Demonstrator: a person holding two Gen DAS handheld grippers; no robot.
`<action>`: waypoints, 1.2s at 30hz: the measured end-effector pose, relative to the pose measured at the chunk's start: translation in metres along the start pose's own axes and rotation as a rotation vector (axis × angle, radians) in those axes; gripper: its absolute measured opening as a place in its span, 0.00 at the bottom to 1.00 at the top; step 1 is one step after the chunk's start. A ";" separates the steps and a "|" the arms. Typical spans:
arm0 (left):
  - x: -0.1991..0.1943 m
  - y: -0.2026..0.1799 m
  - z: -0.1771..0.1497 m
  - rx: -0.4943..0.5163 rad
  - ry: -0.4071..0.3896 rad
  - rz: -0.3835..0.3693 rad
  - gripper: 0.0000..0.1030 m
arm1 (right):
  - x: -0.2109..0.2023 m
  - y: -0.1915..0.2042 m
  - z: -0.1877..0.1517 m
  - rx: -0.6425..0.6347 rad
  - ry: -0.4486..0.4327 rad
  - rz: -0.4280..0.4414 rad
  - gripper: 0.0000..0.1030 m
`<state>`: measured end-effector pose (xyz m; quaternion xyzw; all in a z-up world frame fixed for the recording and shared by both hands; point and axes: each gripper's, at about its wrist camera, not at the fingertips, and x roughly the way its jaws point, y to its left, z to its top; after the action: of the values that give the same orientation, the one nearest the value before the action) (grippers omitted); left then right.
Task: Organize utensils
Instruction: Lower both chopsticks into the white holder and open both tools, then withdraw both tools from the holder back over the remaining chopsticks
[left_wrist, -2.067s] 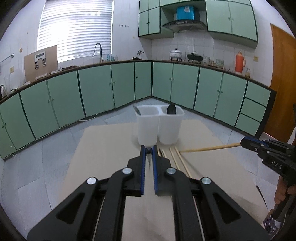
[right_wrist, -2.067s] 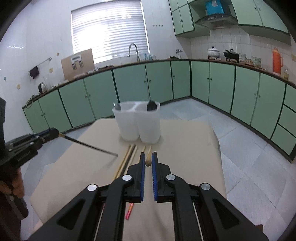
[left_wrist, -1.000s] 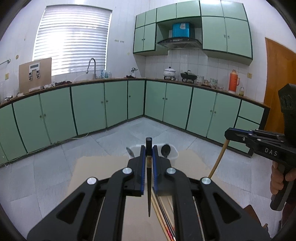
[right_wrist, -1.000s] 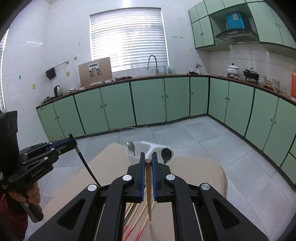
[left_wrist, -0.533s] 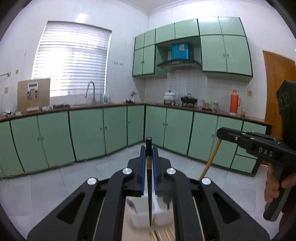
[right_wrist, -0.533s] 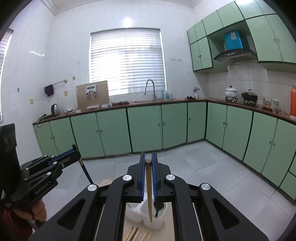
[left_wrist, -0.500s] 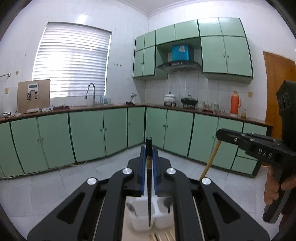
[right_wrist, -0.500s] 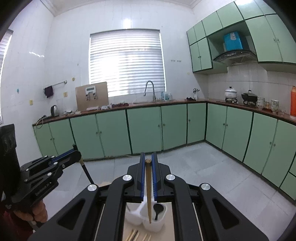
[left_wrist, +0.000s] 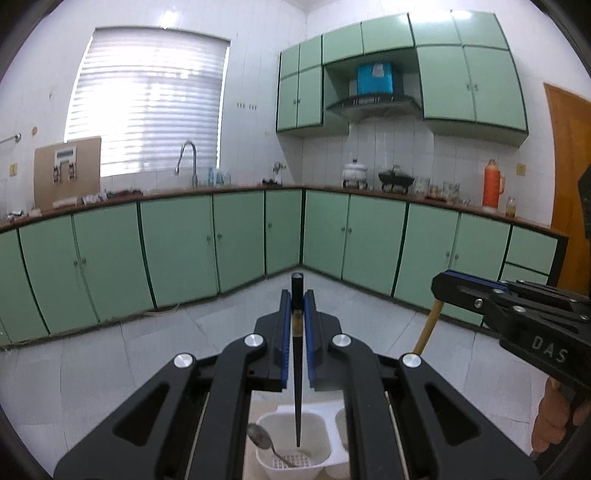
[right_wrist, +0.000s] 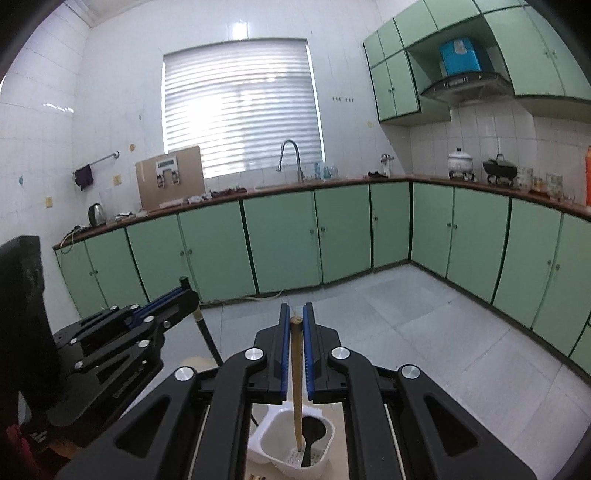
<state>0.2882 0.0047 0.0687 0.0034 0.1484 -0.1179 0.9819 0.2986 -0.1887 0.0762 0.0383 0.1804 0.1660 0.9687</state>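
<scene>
Left wrist: green cabinets (left_wrist: 236, 243), tiled floor (left_wrist: 129, 354); both jaws pinching chopsticks.

White caddy (left_wrist: 284, 466) cut by bottom edge; its right compartment (left_wrist: 341, 424) hidden behind hand-held gripper.

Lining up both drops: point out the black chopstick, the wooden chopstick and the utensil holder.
black chopstick (left_wrist: 296, 387), left wrist view, mid-shaft.
wooden chopstick (right_wrist: 296, 384), right wrist view, mid-shaft.
utensil holder (left_wrist: 322, 458), left wrist view, left compartment's right wall.
</scene>
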 end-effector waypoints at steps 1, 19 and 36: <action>0.003 0.002 -0.004 -0.003 0.013 0.000 0.06 | 0.003 -0.001 -0.004 0.002 0.005 -0.001 0.07; 0.005 0.031 -0.040 -0.015 0.083 0.023 0.34 | 0.010 -0.025 -0.046 0.082 0.067 -0.051 0.14; -0.071 0.041 -0.094 -0.051 0.089 0.054 0.78 | -0.056 -0.017 -0.113 0.122 0.055 -0.115 0.85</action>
<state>0.2047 0.0644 -0.0012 -0.0122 0.1946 -0.0872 0.9769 0.2137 -0.2223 -0.0123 0.0821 0.2186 0.1001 0.9672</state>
